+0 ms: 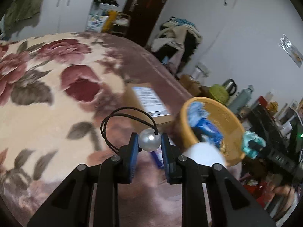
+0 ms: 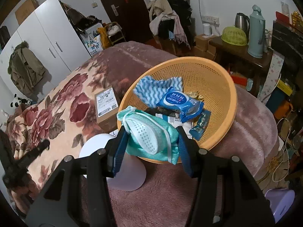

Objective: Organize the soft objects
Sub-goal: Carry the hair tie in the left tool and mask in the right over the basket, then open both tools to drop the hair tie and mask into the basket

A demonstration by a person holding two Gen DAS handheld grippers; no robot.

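Aloft, left claw [image 1: 149, 141] around pearl hair tie [image 1: 149, 139], right claw [image 2: 151, 138] around mesh pouch [image 2: 149, 138].

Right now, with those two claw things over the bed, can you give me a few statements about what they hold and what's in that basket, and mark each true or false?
1. The left gripper is clamped on the pearl bead of a black hair tie. True.
2. The right gripper is open and holds nothing. False: it is shut on a teal mesh pouch.
3. The orange basket already holds a blue wipes pack and a blue striped cloth. True.
4. The cardboard box lies inside the basket. False: it sits on the floral blanket beside it.
5. The basket stands on a wooden table. False: it rests on the bed.
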